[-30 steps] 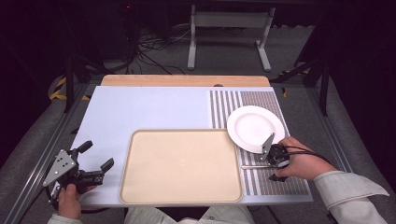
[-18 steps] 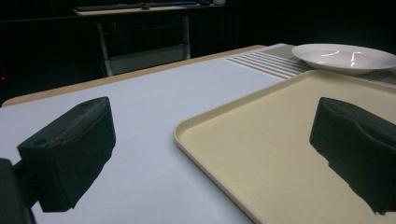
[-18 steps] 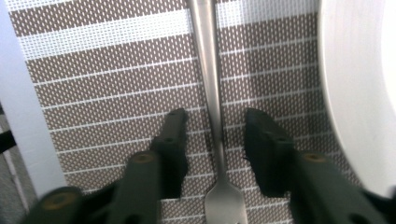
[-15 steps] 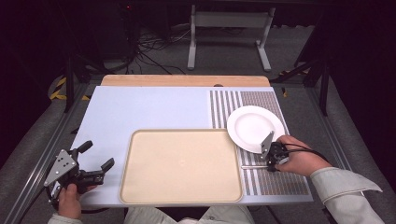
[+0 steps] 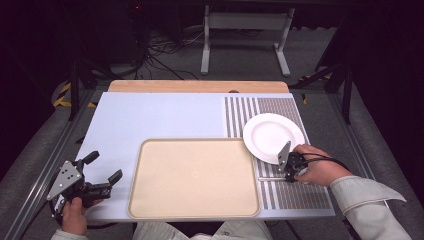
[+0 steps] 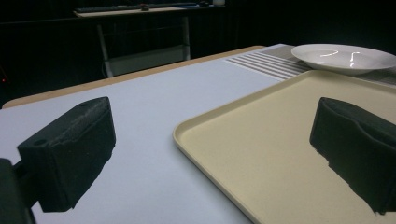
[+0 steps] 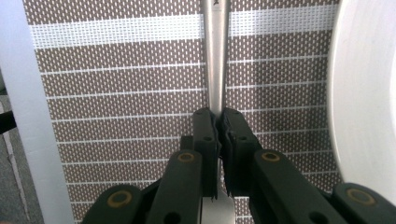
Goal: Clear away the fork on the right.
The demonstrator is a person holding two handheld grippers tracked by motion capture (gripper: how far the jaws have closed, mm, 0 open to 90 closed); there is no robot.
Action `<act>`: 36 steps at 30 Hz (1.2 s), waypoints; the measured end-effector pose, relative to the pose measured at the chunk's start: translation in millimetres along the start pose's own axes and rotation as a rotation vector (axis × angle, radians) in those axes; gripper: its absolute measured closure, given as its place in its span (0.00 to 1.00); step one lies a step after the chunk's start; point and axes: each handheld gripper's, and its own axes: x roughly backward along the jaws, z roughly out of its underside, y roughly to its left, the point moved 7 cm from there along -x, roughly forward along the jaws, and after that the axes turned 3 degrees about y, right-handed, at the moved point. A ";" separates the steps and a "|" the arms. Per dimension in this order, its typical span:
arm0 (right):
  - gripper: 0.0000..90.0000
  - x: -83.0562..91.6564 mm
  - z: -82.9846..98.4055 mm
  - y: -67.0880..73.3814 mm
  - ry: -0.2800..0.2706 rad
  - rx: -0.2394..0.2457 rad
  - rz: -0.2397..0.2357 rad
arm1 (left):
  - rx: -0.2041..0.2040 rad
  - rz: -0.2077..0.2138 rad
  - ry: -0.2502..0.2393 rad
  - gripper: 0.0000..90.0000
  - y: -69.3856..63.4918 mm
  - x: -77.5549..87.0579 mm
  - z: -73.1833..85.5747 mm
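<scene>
As we looked along the right gripper (image 7: 218, 133) from its own camera, its jaws had just been closing, and they now stood clenched on the thin metal handle of a utensil (image 7: 216, 56) — a piece of cutlery lying flat on the striped placemat (image 7: 121, 88); its far end ran out of the picture, so we could not tell fork from spoon or knife. Against the earlier high views, where the jaws gaped over the mat, this was the one real change. We judged that it meant the grasp was made and the lift could come next, perhaps toward the white plate (image 5: 272, 136) just beside it or the beige tray (image 5: 192, 177) near by.

In the high view the right hand (image 5: 320, 167) rested low on the mat, forearm coming in from the bottom right corner, the gripper pointing left along the mat and down toward the cutlery near the plate's near rim.

The left gripper (image 5: 102, 175) hung released — jaws wide apart, nothing between them — over the pale blue table (image 5: 150, 115), at the tray's left edge, held in the left hand at the table's near corner.
</scene>
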 end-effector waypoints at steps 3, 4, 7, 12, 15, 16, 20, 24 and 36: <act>0.95 0.1 0.1 0.0 -0.001 0.002 0.000 | 0.002 -0.005 0.000 0.01 0.5 -0.2 0.1; 0.95 0.1 0.2 0.0 -0.001 0.002 0.000 | 0.002 -0.005 0.002 0.01 0.5 -0.2 0.2; 0.95 0.4 0.1 -0.4 0.004 -0.003 -0.007 | 0.003 -0.006 -0.001 0.01 0.5 -0.4 0.1; 0.95 1.0 0.1 -0.8 -0.002 -0.017 -0.015 | 0.006 -0.011 0.000 0.01 1.3 -0.3 0.5; 0.95 2.3 1.2 -0.6 -0.024 -0.028 -0.026 | 0.008 -0.012 0.000 0.01 1.4 -0.6 0.7; 0.95 4.2 1.4 -0.6 -0.026 -0.029 -0.018 | 0.008 -0.013 -0.003 0.01 1.3 -0.8 0.6; 0.95 18.3 0.4 1.1 -0.046 -0.039 -0.016 | 0.006 -0.012 -0.002 0.01 1.0 -1.0 0.4; 0.95 32.0 -1.2 1.6 -0.059 -0.038 0.000 | 0.005 -0.012 -0.003 0.01 0.8 -0.7 0.0; 0.95 71.8 -25.2 -3.9 -0.120 -0.023 0.046 | 0.007 -0.009 -0.005 0.01 1.1 -0.4 -0.2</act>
